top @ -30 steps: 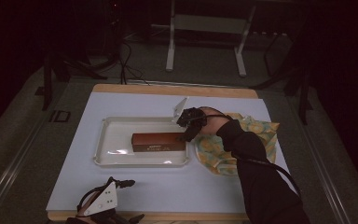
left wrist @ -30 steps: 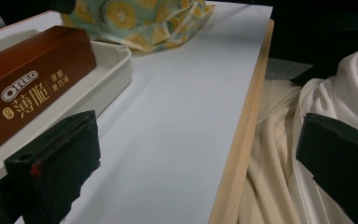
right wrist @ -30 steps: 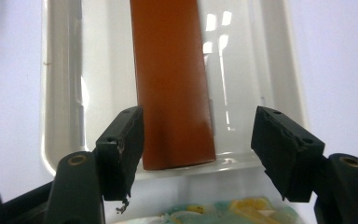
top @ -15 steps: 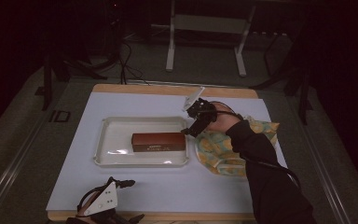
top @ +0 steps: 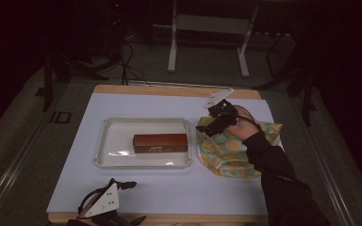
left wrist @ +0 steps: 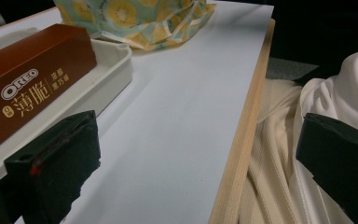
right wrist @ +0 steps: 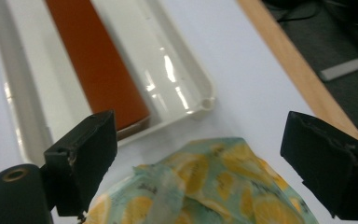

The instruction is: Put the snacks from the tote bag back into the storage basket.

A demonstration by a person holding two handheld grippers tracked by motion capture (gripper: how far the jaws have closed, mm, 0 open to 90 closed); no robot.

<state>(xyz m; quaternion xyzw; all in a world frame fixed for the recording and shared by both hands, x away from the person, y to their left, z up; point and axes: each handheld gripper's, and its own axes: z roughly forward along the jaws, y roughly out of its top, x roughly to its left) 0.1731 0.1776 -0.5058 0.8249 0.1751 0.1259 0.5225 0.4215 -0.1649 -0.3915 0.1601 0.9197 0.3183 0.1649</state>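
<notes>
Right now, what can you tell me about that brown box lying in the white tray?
The brown box is a long, slim carton, cardboard by the look of it, reddish brown with white OREO lettering and Chinese characters on one long side. It looks closed and undamaged, and lies flat inside the shallow white tray, right of the tray's middle, lengthwise along it. Only the tray touches it. The lemon-print cloth lies on the table beside the tray, apart from the box.

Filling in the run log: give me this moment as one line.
right gripper: jaws just opened, nothing between, over lemon-print cloth bag | left gripper: open, at near table edge | Oreo box: lying in white tray
</notes>
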